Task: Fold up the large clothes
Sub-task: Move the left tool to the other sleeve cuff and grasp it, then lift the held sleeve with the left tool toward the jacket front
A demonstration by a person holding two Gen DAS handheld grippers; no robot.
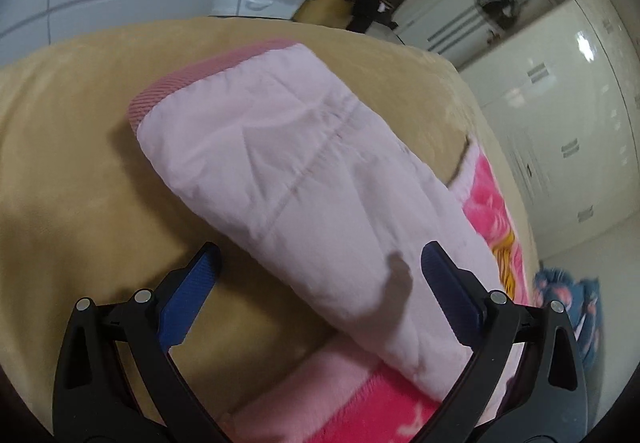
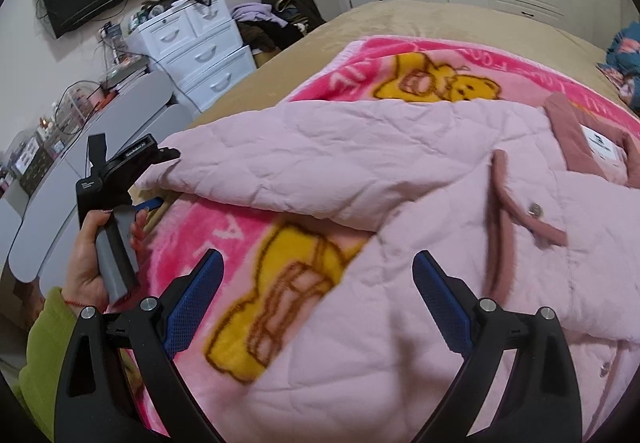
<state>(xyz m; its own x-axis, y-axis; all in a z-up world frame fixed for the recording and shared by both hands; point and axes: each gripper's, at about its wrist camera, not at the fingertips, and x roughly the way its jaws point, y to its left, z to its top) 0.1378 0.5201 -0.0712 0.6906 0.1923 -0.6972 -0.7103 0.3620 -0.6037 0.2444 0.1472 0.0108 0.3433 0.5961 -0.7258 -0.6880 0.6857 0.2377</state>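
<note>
Up close in the left wrist view, the pink jacket's sleeve (image 1: 320,179) runs diagonally, ribbed cuff (image 1: 192,83) pointing up-left over the tan bedspread (image 1: 72,147); the left gripper (image 1: 320,263) has jaws apart, straddling it. Only the right wrist view shows the jacket (image 2: 400,203) spread across the bear blanket (image 2: 280,275), collar (image 2: 576,139) far right, the right gripper (image 2: 316,275) jaws apart, empty.

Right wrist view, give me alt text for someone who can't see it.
A pale pink quilted jacket lies spread on a pink bear-print blanket over a tan bed. The open right tool hovers above it; the left hand grips another tool.
</note>
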